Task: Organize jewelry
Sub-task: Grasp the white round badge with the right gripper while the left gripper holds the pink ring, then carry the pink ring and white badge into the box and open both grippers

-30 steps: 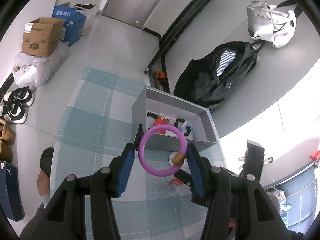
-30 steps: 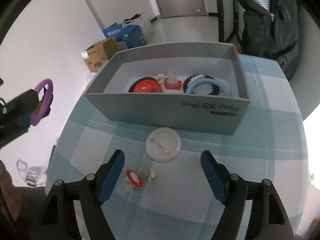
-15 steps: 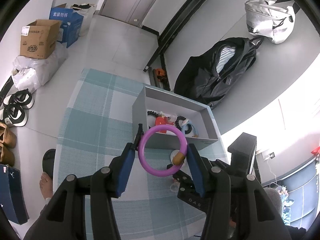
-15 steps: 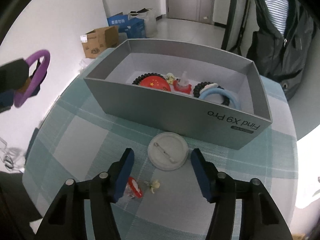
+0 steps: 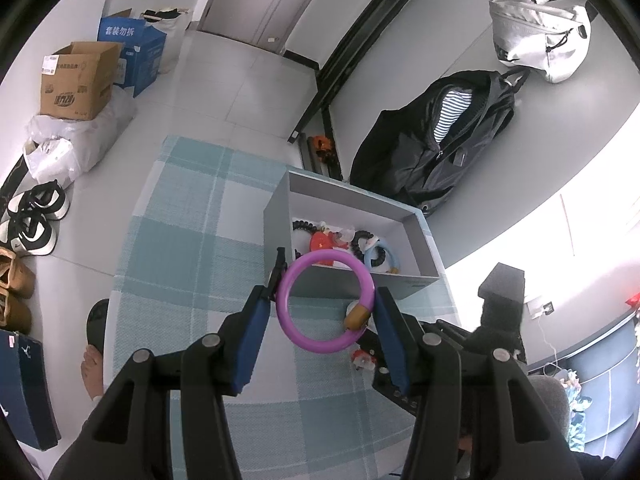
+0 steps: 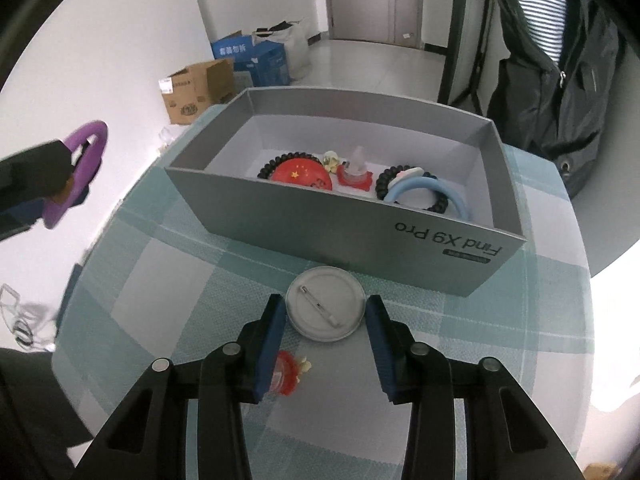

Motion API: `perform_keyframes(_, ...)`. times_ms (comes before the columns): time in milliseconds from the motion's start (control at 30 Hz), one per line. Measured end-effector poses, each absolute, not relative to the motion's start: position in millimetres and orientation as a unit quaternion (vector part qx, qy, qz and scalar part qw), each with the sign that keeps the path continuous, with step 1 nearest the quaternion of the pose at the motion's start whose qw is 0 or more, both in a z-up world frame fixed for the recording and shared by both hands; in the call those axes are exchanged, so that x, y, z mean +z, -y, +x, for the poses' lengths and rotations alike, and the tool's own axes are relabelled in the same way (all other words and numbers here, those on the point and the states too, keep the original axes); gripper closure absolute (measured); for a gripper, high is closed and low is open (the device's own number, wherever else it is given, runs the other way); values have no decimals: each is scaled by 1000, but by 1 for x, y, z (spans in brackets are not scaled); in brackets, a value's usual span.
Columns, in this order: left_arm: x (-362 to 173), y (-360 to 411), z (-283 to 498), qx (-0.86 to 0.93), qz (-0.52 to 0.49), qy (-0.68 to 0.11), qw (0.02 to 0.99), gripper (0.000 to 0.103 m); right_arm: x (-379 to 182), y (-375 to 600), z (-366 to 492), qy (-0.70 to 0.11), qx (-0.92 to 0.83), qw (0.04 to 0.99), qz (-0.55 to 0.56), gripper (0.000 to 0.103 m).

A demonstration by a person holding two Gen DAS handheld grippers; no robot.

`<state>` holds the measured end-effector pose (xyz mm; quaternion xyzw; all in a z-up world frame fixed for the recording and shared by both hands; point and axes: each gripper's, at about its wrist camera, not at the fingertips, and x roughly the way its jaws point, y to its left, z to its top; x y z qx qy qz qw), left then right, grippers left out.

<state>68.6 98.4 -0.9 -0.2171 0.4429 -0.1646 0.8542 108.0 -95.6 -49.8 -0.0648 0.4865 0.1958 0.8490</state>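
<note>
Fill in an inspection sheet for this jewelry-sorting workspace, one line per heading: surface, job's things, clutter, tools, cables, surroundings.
Surface: checked teal tablecloth.
Job's things: grey box holding a red badge, two black bead bracelets and a blue ring; white pin badge, face down, on the cloth in front of the box; small red piece near it; purple ring.
Clutter: nothing seen on the cloth.
Tools: left tool shut on the purple ring, held above the cloth; right tool open, fingers either side of the white pin badge.
Cables: nothing seen on the table.
Surroundings: cardboard boxes, shoes, black jacket, white bag.
</note>
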Motion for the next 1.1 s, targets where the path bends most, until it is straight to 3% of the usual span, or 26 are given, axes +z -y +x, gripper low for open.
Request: perform_keyframes(1100,10,-37,88,-151,-125,-447,873,56,24,176,111,-457,260,846,92,63)
